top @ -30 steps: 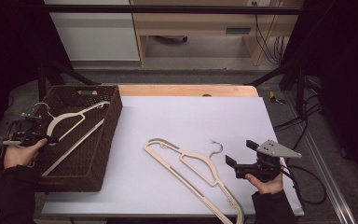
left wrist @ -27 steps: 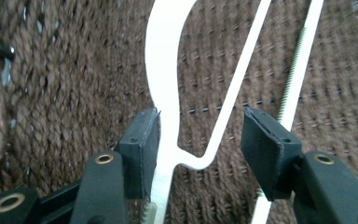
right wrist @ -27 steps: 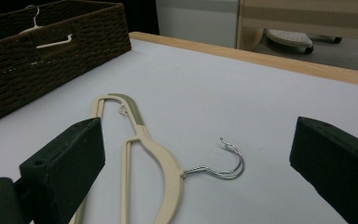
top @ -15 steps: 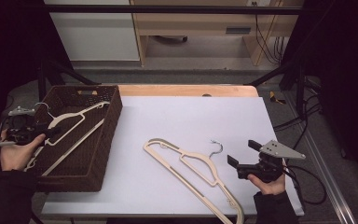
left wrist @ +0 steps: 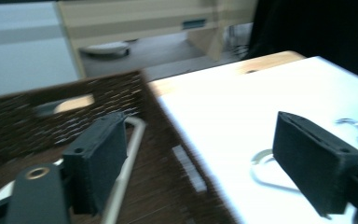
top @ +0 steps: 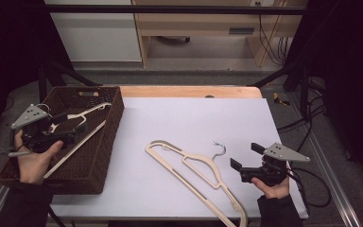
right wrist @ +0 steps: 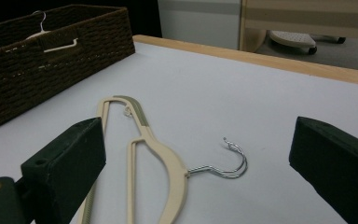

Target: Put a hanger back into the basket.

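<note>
A cream hanger (top: 89, 112) (left wrist: 127, 158) lies in the dark woven basket (top: 116, 101) (left wrist: 74, 105) at the table's left. My left gripper (top: 70, 123) (left wrist: 205, 156) hovers above the basket, pointing toward the table. Its jaws have just been opening and stand wide with nothing between them. Two overlapping cream hangers (top: 191, 168) (right wrist: 163, 161) lie on the white table top, one with a metal hook (top: 220, 149) (right wrist: 230, 163). My right gripper (top: 246, 156) (right wrist: 198, 161) rests open just right of them, aimed at the hook, touching nothing.
The white sheet (top: 194, 118) covers the table, with a wooden strip (top: 184, 91) at its far edge. Beyond that edge are a pale cabinet (top: 94, 33) and wooden furniture (top: 203, 23). Black cables (top: 307, 127) hang off the table's right side.
My left hand has lifted off the hanger in the basket and swung right toward the table, its jaws spreading wider. The right gripper and the table hangers have stayed put.
</note>
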Action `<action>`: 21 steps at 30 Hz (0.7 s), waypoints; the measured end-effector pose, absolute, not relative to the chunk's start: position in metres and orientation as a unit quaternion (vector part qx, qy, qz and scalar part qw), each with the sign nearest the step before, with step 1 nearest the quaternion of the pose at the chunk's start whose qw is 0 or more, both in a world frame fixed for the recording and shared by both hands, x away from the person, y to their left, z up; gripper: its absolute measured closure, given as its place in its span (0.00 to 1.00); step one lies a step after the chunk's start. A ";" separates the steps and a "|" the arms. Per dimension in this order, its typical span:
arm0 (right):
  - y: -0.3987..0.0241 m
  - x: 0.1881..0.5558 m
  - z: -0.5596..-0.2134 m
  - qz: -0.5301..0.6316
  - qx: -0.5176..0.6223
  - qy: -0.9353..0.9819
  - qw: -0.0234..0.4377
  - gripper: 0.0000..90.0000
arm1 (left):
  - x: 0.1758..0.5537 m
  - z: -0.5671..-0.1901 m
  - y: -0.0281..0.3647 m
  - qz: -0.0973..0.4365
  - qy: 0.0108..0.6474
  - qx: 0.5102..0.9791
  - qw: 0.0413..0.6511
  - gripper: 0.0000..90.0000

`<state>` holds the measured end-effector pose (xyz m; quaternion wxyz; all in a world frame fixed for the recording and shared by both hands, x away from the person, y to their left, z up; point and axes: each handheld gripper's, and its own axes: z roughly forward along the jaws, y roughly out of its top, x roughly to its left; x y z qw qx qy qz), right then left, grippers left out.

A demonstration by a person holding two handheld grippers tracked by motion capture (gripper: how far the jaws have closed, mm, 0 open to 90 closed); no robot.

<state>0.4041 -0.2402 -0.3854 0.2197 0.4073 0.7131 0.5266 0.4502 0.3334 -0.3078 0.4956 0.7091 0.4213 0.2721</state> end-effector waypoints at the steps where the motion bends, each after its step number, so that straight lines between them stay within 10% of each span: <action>1: -0.240 0.404 -0.386 0.527 0.407 0.713 0.219 0.04 | 0.448 -0.308 0.326 0.272 0.413 0.711 0.499 0.16; 21: -0.253 0.394 -0.393 0.534 0.402 0.711 0.217 0.04 | 0.439 -0.329 0.214 0.229 0.334 0.750 0.523 0.08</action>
